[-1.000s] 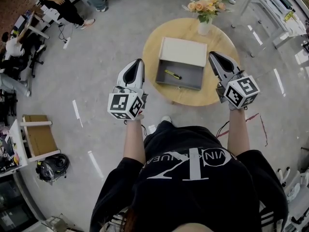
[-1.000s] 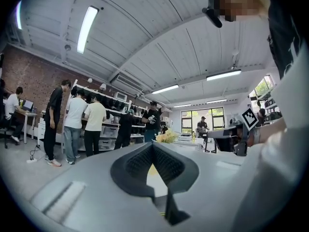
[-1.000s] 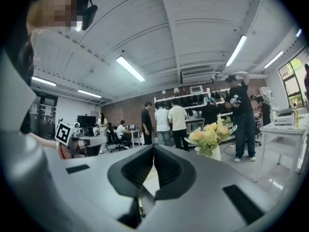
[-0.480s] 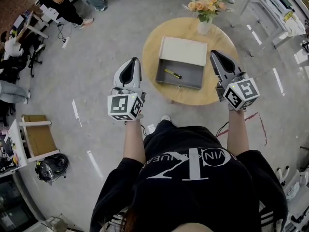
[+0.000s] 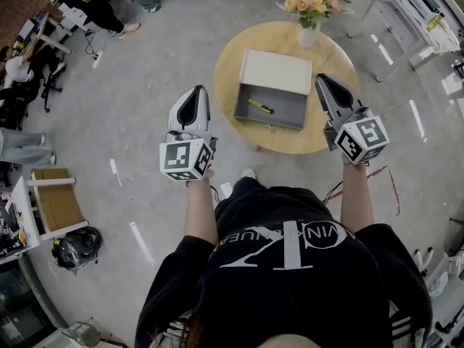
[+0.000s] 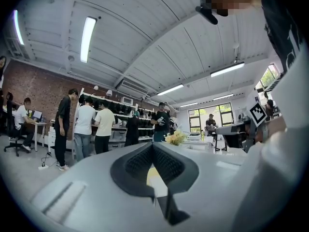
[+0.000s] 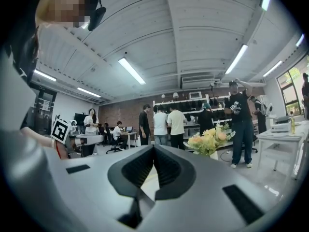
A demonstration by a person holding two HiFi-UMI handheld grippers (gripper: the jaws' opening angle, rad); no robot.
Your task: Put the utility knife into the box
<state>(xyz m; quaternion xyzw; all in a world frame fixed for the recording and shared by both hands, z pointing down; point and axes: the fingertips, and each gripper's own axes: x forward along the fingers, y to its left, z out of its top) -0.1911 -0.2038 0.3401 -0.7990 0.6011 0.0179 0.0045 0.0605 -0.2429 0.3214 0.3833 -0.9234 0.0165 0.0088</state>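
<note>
A yellow utility knife point(image 5: 259, 106) lies inside the open grey box point(image 5: 270, 114) on the round wooden table point(image 5: 326, 135). The box's white lid point(image 5: 276, 72) stands open at its far side. My left gripper point(image 5: 193, 93) hovers over the floor left of the table, shut and empty. My right gripper point(image 5: 322, 81) is held above the table's right part, beside the box, shut and empty as well. In the left gripper view the jaws point(image 6: 153, 147) meet at the tip; in the right gripper view the right gripper point(image 7: 154, 148) has its jaws together too. Neither touches the box.
A vase of flowers point(image 5: 309, 11) stands at the table's far edge, behind the box. Several people point(image 7: 166, 124) stand at shelves and desks around the room. White tables point(image 5: 409, 9) are at the far right; a cardboard box point(image 5: 56, 205) sits on the floor at left.
My left gripper has drifted slightly left, away from the table. The table sits a little higher in the head view. The right gripper and the knife have hardly moved.
</note>
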